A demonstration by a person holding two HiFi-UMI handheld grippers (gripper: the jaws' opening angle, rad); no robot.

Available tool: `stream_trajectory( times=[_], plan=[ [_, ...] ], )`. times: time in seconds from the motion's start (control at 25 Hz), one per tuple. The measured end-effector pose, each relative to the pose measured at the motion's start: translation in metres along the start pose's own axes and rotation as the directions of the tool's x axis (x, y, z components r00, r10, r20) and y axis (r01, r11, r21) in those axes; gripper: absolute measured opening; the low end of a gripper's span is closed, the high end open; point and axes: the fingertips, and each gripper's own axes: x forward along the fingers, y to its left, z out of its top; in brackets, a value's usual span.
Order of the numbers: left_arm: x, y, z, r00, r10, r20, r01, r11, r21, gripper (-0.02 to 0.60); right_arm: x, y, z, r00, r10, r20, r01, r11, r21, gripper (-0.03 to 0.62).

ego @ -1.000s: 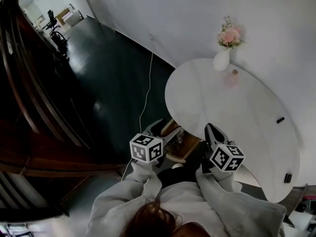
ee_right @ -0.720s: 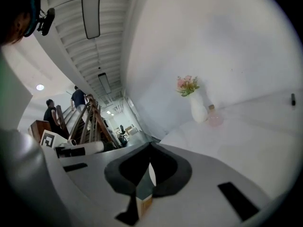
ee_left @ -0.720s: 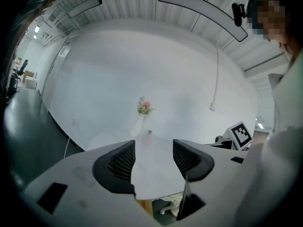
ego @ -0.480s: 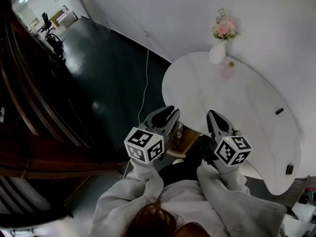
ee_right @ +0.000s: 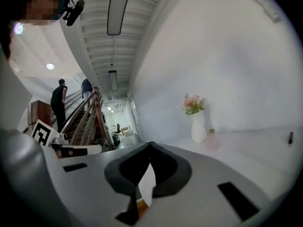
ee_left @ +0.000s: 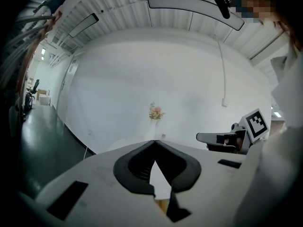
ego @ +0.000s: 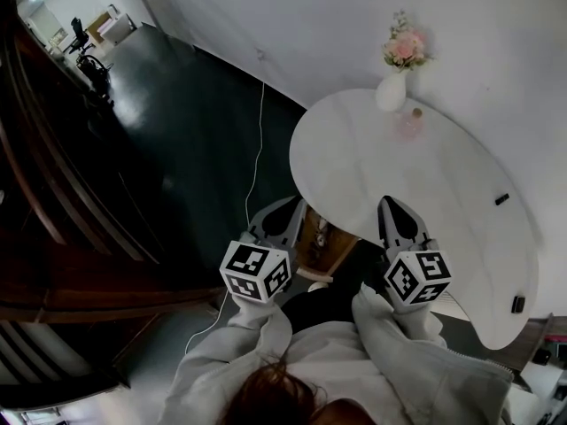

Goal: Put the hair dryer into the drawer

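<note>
The left gripper (ee_left: 154,141) has just closed; its jaw tips meet with nothing between them; the right gripper (ee_right: 150,144) is likewise pressed together and empty; both are held side by side, near level, at the near edge of a round white table (ego: 425,175); a vase (ego: 391,94) of pink flowers stands at the table's far side by the wall; below the near edge, between the grippers, a wooden unit (ego: 330,244) shows, its contents too small to tell; the dryer cannot be made out in any view.
</note>
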Motion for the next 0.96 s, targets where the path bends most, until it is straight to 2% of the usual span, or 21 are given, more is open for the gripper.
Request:
stream_trajectory(
  times=[0.6, 0.96],
  plan=[
    [-0.001, 0.003, -0.011, 1.000, 0.008, -0.027, -0.007, 1.000, 0.014, 0.015, -0.002, -0.003, -0.012, 0.999, -0.034, -0.033, 0.033, 0.999, -0.007, 0.049],
    [0.001, -0.007, -0.014, 0.999, -0.040, -0.021, 0.040, 0.999, -0.014, 0.017, -0.009, -0.006, -0.018, 0.997, -0.053, -0.048, 0.053, 0.999, -0.002, 0.049]
  ],
)
